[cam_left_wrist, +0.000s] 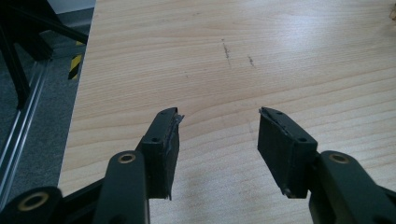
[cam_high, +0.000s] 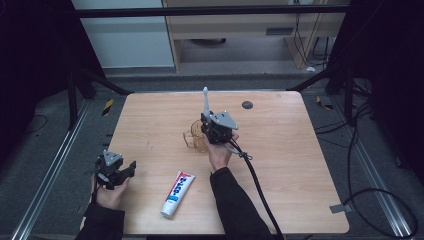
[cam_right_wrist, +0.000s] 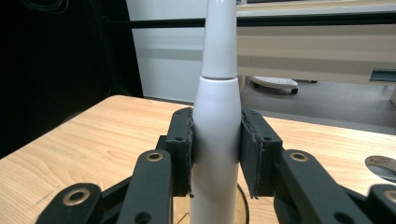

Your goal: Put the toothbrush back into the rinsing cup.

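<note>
A white electric toothbrush (cam_high: pixel 205 102) (cam_right_wrist: pixel 215 93) stands upright, with my right gripper (cam_high: pixel 206 121) (cam_right_wrist: pixel 215 135) shut on its thick handle. It hangs over a clear amber cup (cam_high: pixel 195 140) in the middle of the wooden table (cam_high: pixel 280 150); whether its foot touches the cup is hidden. A white toothpaste tube (cam_high: pixel 178 194) with a red and blue label lies flat near the front edge. At the front left corner my left gripper (cam_high: pixel 129 169) (cam_left_wrist: pixel 218 116) rests low over bare wood, open, with nothing between its jaws.
A small dark round disc (cam_high: pixel 247 105) (cam_right_wrist: pixel 380 166) sits in the tabletop at the back. The right gripper's black cable (cam_high: pixel 257 185) trails over the front edge. Dark frame bars and floor cables surround the table.
</note>
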The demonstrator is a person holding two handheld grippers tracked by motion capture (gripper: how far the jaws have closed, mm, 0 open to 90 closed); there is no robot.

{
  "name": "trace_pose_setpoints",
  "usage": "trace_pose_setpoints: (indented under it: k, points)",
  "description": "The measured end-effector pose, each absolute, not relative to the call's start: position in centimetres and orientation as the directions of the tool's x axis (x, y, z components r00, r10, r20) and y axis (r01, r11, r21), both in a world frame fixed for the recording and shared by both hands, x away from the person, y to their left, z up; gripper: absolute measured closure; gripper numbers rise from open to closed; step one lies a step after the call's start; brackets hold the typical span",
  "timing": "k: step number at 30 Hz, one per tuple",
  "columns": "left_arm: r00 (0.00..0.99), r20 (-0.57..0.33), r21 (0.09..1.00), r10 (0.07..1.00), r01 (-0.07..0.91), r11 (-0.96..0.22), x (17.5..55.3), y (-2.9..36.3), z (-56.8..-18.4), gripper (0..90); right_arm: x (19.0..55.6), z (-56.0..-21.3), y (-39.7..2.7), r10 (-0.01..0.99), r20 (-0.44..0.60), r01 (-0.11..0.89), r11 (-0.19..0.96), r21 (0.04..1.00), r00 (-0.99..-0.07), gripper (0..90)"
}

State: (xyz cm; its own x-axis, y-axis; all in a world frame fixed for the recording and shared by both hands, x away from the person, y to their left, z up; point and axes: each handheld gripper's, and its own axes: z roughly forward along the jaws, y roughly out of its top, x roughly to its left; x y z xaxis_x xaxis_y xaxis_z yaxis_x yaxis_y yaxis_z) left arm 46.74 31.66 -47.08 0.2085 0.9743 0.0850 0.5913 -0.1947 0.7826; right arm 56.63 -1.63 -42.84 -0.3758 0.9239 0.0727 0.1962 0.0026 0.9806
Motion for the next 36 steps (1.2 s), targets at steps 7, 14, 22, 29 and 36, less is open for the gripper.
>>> trace_pose_setpoints:
  k: [7, 14, 22, 29, 36]
  points:
    - [0.209, 0.086, 0.783, 0.974, 0.591, -0.196, 46.7, 31.6, -47.1, 47.6, 56.5, -43.5, -1.6, 0.924, 0.07, 0.21, 0.012, 0.978, -0.375, 66.9]
    - [0.21, 0.087, 0.782, 0.974, 0.591, -0.197, 46.7, 31.6, -47.1, 47.6, 56.4, -44.0, -1.9, 0.928, 0.072, 0.22, 0.011, 0.975, -0.366, 66.8]
    - [0.21, 0.09, 0.78, 0.974, 0.593, -0.2, 46.8, 31.6, -47.1, 47.6, 56.2, -44.6, -2.0, 0.927, 0.068, 0.23, 0.02, 0.973, -0.37, 66.8]
    - [0.211, 0.092, 0.779, 0.973, 0.593, -0.202, 46.8, 31.6, -47.1, 47.6, 56.1, -45.1, -2.1, 0.928, 0.069, 0.237, 0.021, 0.971, -0.366, 66.8]
    - [0.212, 0.091, 0.779, 0.973, 0.593, -0.202, 46.8, 31.6, -47.1, 47.5, 55.9, -45.1, -2.0, 0.926, 0.056, 0.23, 0.034, 0.973, -0.374, 66.7]
